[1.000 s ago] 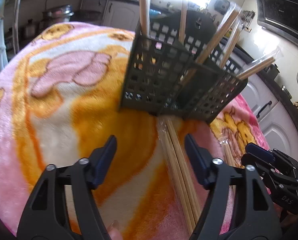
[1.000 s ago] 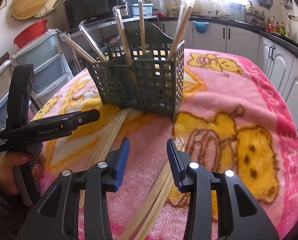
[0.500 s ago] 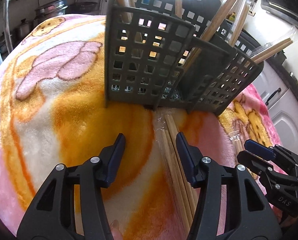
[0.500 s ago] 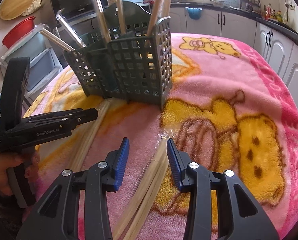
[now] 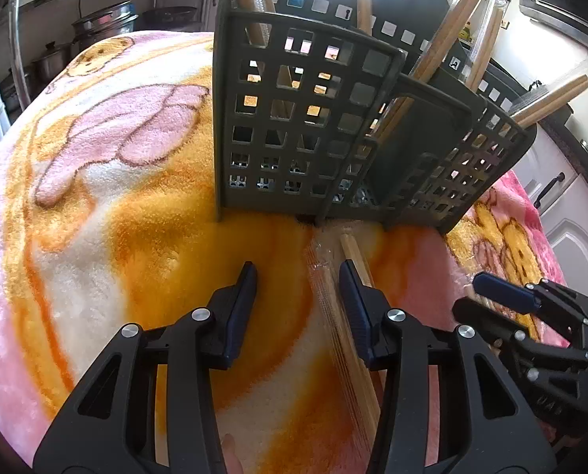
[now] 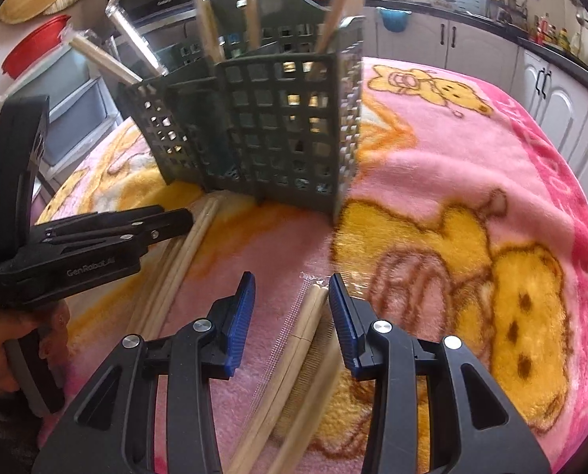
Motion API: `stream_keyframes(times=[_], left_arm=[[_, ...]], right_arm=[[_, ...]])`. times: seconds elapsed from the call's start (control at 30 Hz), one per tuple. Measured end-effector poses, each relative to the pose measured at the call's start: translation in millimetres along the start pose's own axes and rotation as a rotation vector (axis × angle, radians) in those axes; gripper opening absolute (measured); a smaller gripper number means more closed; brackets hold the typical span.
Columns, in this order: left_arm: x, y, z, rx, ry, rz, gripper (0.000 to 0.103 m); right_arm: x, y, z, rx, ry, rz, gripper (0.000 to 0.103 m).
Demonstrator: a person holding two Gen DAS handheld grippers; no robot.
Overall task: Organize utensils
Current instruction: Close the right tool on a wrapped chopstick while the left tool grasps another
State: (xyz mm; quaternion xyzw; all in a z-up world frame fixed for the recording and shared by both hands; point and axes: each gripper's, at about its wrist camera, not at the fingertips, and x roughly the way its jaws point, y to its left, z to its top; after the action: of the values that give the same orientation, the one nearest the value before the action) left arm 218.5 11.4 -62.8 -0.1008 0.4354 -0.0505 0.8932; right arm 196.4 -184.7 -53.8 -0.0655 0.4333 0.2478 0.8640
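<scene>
Under me lies the pink and orange fleece blanket printed with cartoon bears [image 6: 472, 166], covering the whole table. On it stands the dark grey perforated plastic utensil caddy [image 5: 310, 126], upright, with several wrapped wooden chopstick pairs leaning out of its compartments. My left gripper [image 5: 298, 282] hangs low over the blanket, just in front of the caddy; its jaws have just been closing to a moderate gap, and the cellophane-wrapped chopstick bundle [image 5: 333, 316] lies between them beside the right finger, not pinched. My right gripper [image 6: 292, 296] is parted about as far, and a second wrapped pair of pale wooden chopsticks [image 6: 306, 328] lies between its blue pads, untouched.
</scene>
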Motion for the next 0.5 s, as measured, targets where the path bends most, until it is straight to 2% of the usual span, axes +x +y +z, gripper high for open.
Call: stream_keyframes(times=[0.1, 0.23, 0.37, 0.5], left_arm=[[1.3, 1.5, 2.2, -0.009, 0.001, -0.008, 0.037], [3.6, -0.4, 4.8, -0.005, -0.002, -0.013, 0.036], [4.3, 3.2, 5.3, -0.008, -0.006, -0.018, 0.027], [3.7, 11.7, 5.0, -0.032, -0.005, -0.038, 0.018]], right_arm=[[5.2, 5.2, 0.9, -0.012, 0.012, 0.006, 0.037], [11.4, 12.1, 1.2, -0.025, 0.037, 0.018, 0.030], [14.8, 21.2, 0.7, -0.059, 0.055, -0.003, 0.027], [15.9, 24.7, 2.0, -0.068, 0.072, 0.007, 0.012]])
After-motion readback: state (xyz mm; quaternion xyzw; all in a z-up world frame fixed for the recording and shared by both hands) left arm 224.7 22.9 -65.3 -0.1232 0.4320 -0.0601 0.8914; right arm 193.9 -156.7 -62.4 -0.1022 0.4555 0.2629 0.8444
